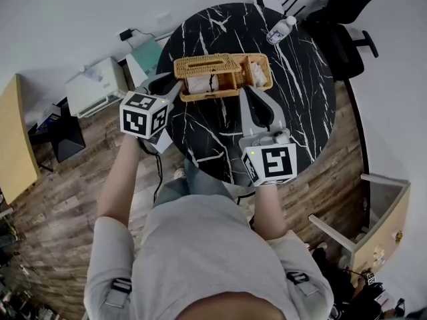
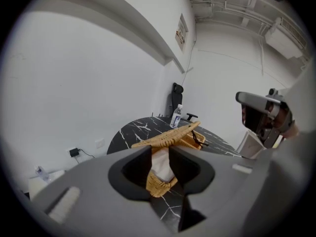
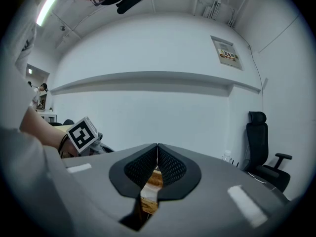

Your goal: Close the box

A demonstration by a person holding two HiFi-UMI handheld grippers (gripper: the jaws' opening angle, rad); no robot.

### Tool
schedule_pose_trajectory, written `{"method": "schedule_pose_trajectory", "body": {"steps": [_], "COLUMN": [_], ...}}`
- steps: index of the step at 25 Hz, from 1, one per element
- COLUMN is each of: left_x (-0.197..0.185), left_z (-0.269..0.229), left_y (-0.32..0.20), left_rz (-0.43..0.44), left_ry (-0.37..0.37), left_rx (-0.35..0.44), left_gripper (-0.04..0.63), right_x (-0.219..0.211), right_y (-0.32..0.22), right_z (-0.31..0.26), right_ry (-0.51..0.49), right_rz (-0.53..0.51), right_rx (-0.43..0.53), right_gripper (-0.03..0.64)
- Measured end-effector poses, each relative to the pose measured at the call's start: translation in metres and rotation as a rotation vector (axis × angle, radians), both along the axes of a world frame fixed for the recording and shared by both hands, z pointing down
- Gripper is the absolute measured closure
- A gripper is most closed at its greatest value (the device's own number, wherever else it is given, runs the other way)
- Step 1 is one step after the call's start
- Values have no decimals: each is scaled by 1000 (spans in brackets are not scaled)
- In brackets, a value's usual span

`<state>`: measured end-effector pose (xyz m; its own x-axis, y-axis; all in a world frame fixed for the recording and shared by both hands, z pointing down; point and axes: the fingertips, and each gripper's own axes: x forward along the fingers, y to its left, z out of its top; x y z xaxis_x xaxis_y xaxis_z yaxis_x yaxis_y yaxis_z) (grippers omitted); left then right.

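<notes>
Toward the far left edge of the round black table, the wicker box lies with its long axis running left to right across the person's front, its lid not yet flat. The left gripper is the nearer one: it stands at the box's left end and points along that long axis, jaws spread and clamping nothing. The right gripper faces the box's near long side from the table's near edge, its jaws clenched tip to tip on nothing. The head view gives this layout but not how high the lid sits. The left gripper view does: the lid is tilted up over white contents, and the box's end is framed in the gap between the spread jaws. It is probably short of the pads, though the wide lens makes that hard to judge. The right gripper view shows only a sliver of wicker below its closed tips. The lid likely needs pressing down from above.
</notes>
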<state>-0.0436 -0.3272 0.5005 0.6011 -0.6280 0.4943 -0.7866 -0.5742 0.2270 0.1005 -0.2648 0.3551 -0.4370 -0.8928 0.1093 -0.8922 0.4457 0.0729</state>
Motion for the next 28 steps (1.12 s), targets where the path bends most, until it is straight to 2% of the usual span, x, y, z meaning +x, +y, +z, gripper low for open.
{"method": "schedule_pose_trajectory", "body": {"steps": [15, 28], "left_x": [3, 7], "left_z": [39, 63], "left_y": [29, 42], "left_rz": [21, 14], "left_ry": [-89, -116], "left_rx": [-55, -103], "left_gripper": [454, 453], "right_x": [1, 5], "right_y": [18, 22], "right_z": [6, 9], "right_ry": [10, 10], "right_rz": [2, 5], "right_rx": [-14, -22], "right_gripper": [612, 612]}}
